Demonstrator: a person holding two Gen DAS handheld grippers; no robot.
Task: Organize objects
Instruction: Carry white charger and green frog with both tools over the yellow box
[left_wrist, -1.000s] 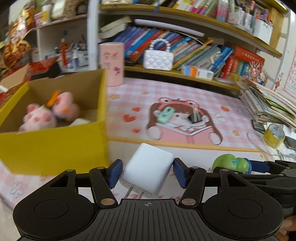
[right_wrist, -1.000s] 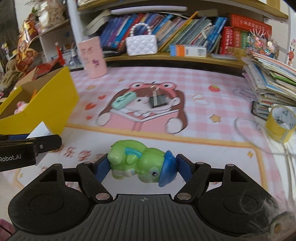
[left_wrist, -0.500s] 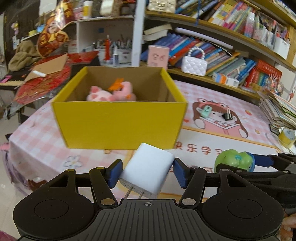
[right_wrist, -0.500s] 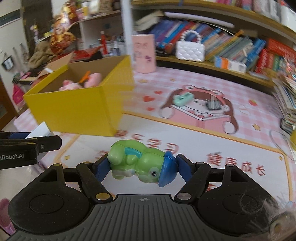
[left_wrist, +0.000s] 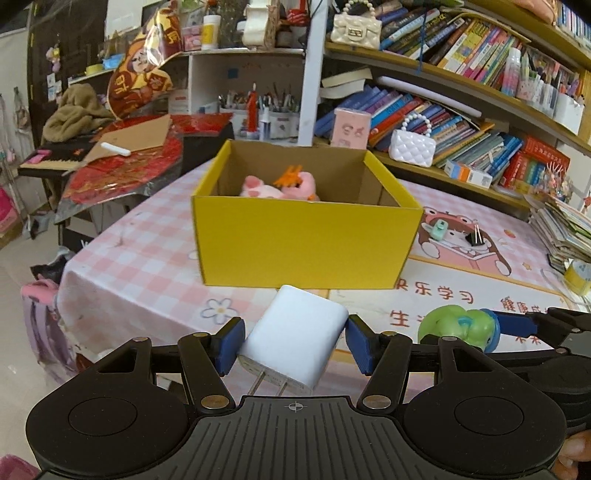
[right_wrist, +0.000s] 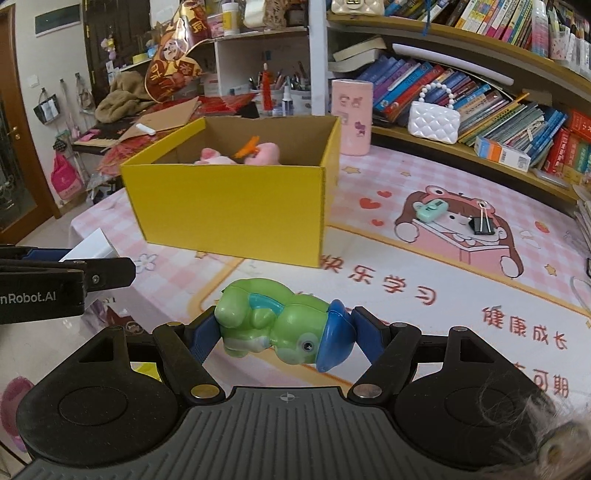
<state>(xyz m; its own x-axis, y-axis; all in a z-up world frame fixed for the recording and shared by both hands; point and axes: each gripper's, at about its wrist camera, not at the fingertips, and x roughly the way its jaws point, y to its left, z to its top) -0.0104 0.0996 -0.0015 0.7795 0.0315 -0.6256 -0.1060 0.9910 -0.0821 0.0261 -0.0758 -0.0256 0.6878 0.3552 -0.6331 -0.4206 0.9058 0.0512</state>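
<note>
I'm working in a lived-in home study, likely a child's: the desk (left_wrist: 140, 258) wears a pink checked cartoon cloth, the bookshelves (left_wrist: 461, 85) behind it are crammed with colourful books, pen holders (left_wrist: 273, 114) stand in a white cubby, small handbags (right_wrist: 436, 122) sit among the books, and a wooden door (right_wrist: 11, 147) shows at the left

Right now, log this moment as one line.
left gripper: holds charger | right gripper: holds frog toy | yellow box: ahead, open
</note>
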